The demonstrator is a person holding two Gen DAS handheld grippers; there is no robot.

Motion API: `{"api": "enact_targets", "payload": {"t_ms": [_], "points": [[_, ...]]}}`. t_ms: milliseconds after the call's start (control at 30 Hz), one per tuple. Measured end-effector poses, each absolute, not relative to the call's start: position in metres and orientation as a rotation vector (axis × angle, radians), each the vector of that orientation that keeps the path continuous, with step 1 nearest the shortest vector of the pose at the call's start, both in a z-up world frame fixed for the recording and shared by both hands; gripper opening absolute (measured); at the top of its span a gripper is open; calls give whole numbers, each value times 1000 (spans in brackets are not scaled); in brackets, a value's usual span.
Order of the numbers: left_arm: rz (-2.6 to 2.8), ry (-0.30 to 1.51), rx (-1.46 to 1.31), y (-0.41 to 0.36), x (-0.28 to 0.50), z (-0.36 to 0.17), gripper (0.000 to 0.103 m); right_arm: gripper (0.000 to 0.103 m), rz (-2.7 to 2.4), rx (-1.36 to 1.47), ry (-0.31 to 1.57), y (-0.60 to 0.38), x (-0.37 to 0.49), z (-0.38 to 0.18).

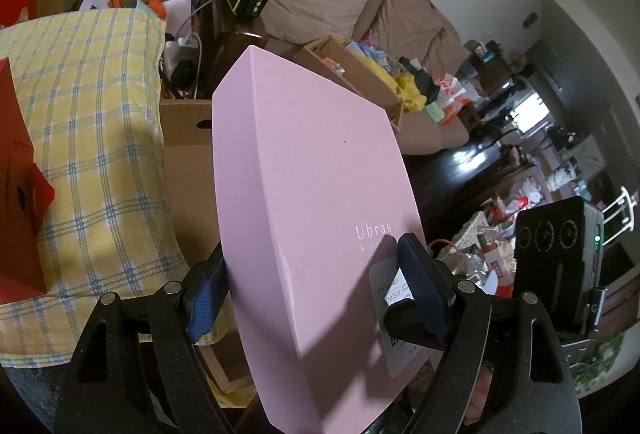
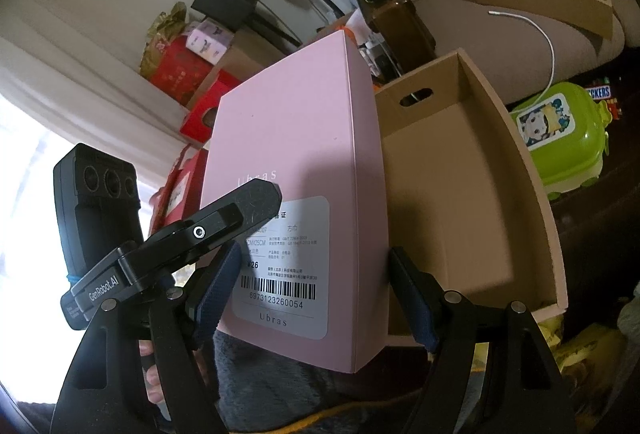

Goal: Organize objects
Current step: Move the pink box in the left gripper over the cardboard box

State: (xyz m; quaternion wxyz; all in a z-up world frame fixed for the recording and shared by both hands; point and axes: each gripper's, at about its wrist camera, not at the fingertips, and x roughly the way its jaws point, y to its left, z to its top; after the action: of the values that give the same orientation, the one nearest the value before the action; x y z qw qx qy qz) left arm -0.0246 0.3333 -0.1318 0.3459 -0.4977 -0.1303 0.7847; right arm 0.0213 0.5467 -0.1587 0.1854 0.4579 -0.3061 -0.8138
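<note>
Here, held aloft between both claws: a pink box (image 1: 316,170) marked "Ubras", white barcode label (image 2: 280,266) on its face. To the left, a yellow checked pillow (image 1: 96,138). Gripping the box, the left gripper (image 1: 316,294), blue pads pressed on opposite faces. Likewise clamped across the box's lower end, the right gripper (image 2: 316,298). Just right of the box, an open cardboard carton (image 2: 472,202); farther right, a green plastic case (image 2: 560,138).

The pink box (image 2: 296,154) says "Ubras". Its white sticker (image 2: 286,268) shows 6973123260054. A black clamp (image 2: 104,290) says "GenRobot.AI".
</note>
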Motion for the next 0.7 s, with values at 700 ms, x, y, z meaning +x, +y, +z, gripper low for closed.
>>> {"api": "enact_targets", "payload": {"t_ms": [700], "points": [[2030, -348, -1355, 338, -30, -152, 79, 76, -2293, 1353, -846, 545, 18, -174]]}}
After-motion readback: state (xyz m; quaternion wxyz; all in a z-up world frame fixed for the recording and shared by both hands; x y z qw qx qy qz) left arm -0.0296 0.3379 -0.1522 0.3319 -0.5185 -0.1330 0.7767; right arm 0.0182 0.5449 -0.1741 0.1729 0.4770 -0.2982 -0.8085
